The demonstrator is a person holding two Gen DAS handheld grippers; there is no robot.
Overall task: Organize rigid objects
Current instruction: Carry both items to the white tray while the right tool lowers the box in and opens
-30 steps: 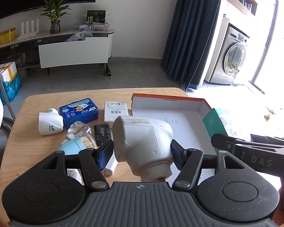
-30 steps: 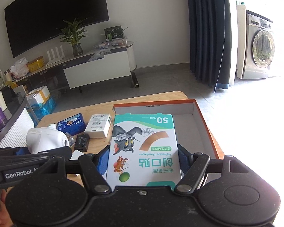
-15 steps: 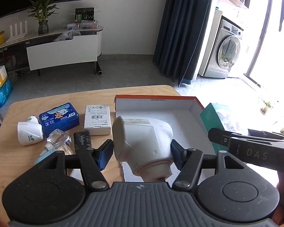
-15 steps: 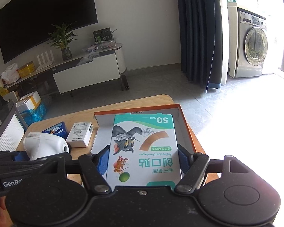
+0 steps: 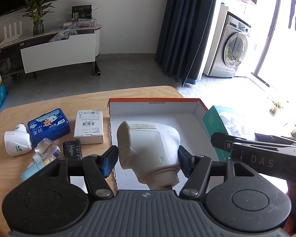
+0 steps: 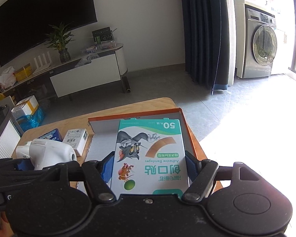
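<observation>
Two grippers over the cardboard box, left gripper pinching a white gadget, right gripper clamping a bandage box.

- A light wooden table with rounded corners stands on a grey tiled floor.
- An open orange-edged cardboard box with a white inside sits on the table's right half.
- Just left of the box lies a white carton with a barcode label.
- Beside that carton rests a blue tin printed with a cartoon.
- At the left edge lies a white plug-in device bearing a green leaf mark.
- Nearer the camera are a clear plastic case, a black charger and a pale blue item, partly hidden.
</observation>
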